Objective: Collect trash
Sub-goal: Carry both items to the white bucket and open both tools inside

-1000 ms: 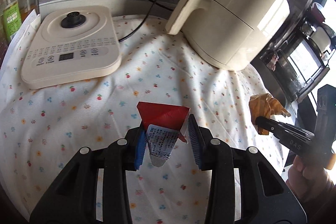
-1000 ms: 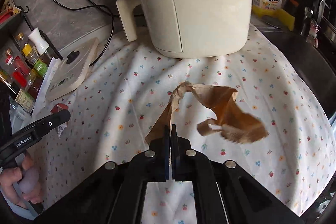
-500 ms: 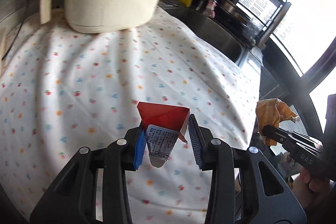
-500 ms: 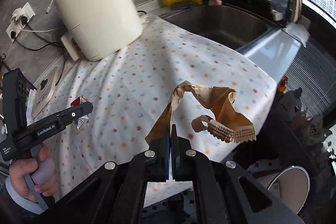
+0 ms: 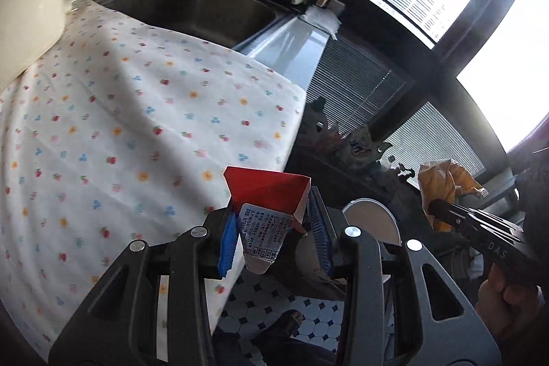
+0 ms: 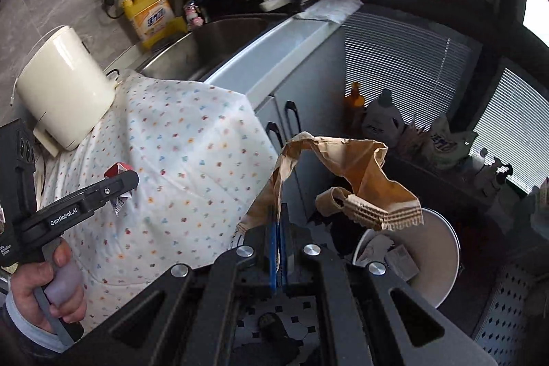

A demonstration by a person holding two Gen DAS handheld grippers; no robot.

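Observation:
My left gripper [image 5: 274,222] is shut on a red and white folded carton [image 5: 269,204] and holds it over the counter's right edge. It also shows in the right wrist view [image 6: 118,184]. My right gripper [image 6: 278,225] is shut on a crumpled brown paper bag [image 6: 346,167] and holds it in the air above a white round trash bin [image 6: 435,263] on the floor. The bag also shows in the left wrist view [image 5: 446,180], and the bin [image 5: 370,222] lies partly hidden behind my left fingers.
A flowered cloth [image 5: 120,139] covers the counter. A cream appliance [image 6: 65,84] stands at its back. A steel sink [image 5: 192,9] and a yellow detergent bottle [image 6: 151,12] lie beyond. Bottles and bags [image 6: 384,119] stand by the blinds. The floor is tiled [image 5: 274,307].
Both grippers have swung right, off the counter toward the floor bin, each still holding its piece. The bin has come into view under the paper bag.

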